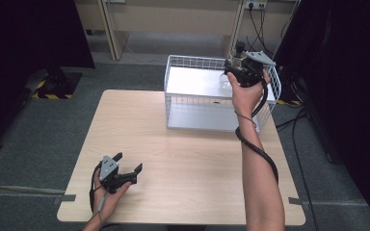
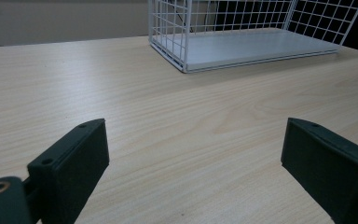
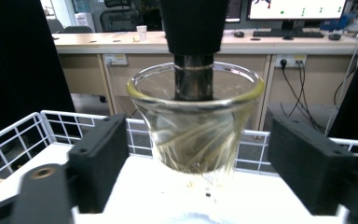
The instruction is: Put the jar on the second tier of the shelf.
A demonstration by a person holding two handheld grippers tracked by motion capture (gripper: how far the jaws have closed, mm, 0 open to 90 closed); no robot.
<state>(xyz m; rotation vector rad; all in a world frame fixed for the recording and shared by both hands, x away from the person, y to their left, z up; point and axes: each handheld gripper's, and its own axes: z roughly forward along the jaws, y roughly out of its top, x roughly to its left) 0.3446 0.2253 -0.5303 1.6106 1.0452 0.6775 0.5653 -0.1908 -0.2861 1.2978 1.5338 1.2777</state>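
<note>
clear glass cup [image 3: 196,121] stands between the parted jaws of the right hand-held gripper [image 3: 196,163], pads off its sides, seemingly set on the white floor of the wire basket [image 1: 192,62] at the far right of the counter [image 1: 183,163]. left hand-held gripper [image 1: 125,169] rests near left, wide open, holding nothing, likely idle.

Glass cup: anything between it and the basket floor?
Nothing visible. The glass cup sits between the right gripper's open jaws, clear of both pads, with the white wire basket's bare floor directly below.
</note>
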